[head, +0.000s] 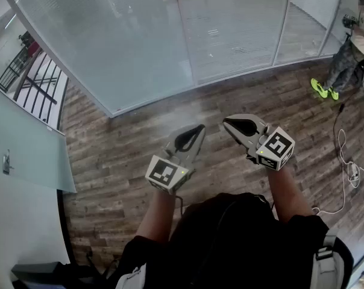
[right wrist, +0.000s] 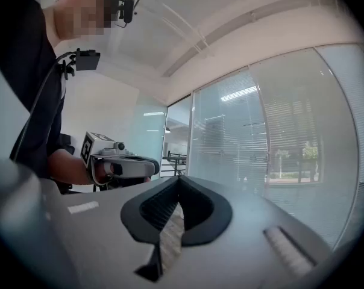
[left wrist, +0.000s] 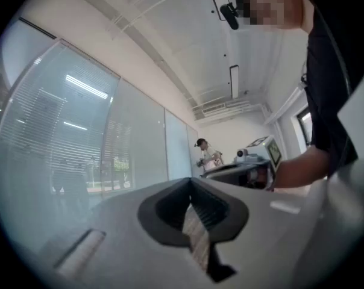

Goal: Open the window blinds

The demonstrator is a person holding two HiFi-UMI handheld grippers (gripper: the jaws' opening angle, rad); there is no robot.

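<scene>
The window blinds (head: 230,35) are pale horizontal slats behind a curved glass wall ahead of me; they also show as the blinds (left wrist: 49,137) in the left gripper view and the blinds (right wrist: 290,137) in the right gripper view. Both grippers are held level over the wooden floor, side by side, well short of the glass. My left gripper (head: 198,127) is shut with nothing in it, its tips meeting at the left gripper (left wrist: 191,179). My right gripper (head: 226,122) is likewise shut and empty, its jaws touching at the right gripper (right wrist: 179,178). No cord or wand for the blinds is visible.
A person (head: 351,53) in bright green shoes is at the far right by the glass. A white cable (head: 345,161) trails over the floor on the right. A glass door panel (head: 25,143) stands on the left, with a dark railing (head: 25,71) beyond it.
</scene>
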